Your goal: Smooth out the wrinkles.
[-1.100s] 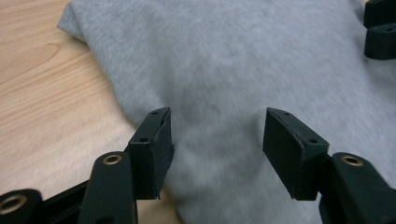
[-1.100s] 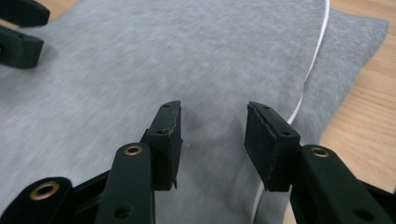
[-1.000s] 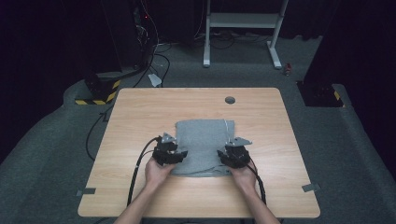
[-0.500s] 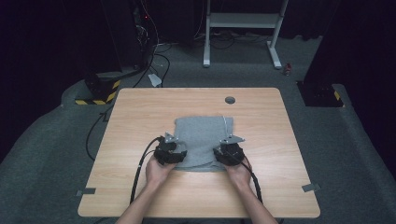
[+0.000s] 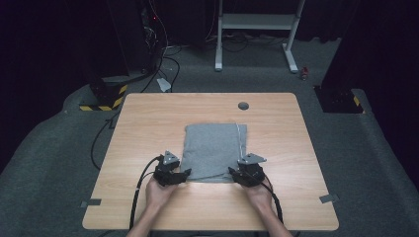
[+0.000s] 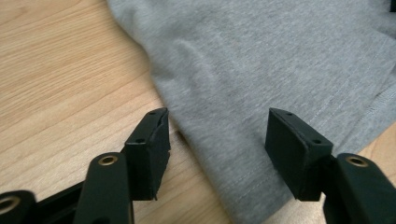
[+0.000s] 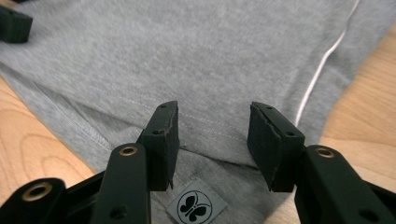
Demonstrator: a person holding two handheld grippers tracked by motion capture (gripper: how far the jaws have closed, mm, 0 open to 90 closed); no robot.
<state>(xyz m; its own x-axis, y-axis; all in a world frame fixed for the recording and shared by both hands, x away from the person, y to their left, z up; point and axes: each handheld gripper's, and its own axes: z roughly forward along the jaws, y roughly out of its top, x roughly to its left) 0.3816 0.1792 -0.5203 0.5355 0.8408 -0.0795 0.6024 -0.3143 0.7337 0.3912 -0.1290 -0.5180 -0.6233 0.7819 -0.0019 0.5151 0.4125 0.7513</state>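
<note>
The folded cloth is soft and limp; both claws, left and right, have just been opening and stand wide, empty, over its near corners, the best holds.

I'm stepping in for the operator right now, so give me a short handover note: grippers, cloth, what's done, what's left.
Left gripper: open, jaws just widened, at the near left corner of the grey garment, no cloth pinched.
Right gripper: open, jaws just widened, over the near right corner above the butterfly label, nothing pinched.
Garment: folded rectangle lying flat mid table.
Done: a fold appears laid and released.
Left: probably regrip the near edge for another fold, or smooth it.
</note>
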